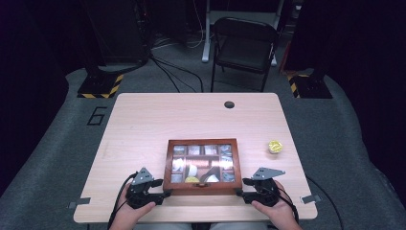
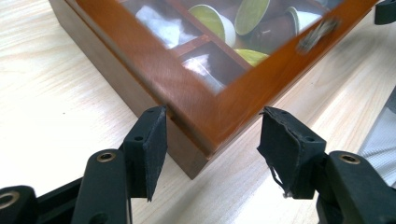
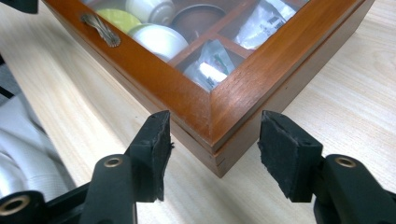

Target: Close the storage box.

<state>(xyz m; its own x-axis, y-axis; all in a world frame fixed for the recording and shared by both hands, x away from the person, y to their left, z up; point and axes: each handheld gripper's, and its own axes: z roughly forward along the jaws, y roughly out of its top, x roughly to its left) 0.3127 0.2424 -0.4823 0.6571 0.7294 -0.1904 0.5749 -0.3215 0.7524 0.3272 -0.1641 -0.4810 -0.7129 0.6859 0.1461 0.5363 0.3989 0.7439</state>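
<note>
While beside the wooden box, gold capsule apart.

left gripper: black two-jaw tool, brass-ringed screw holes, grey three-cornered top plate; black cable
right gripper: black, same plate; worn foam pads, frayed edges

The light wooden desk holds a brown box. A small yellow cup sits right of the box.
</note>
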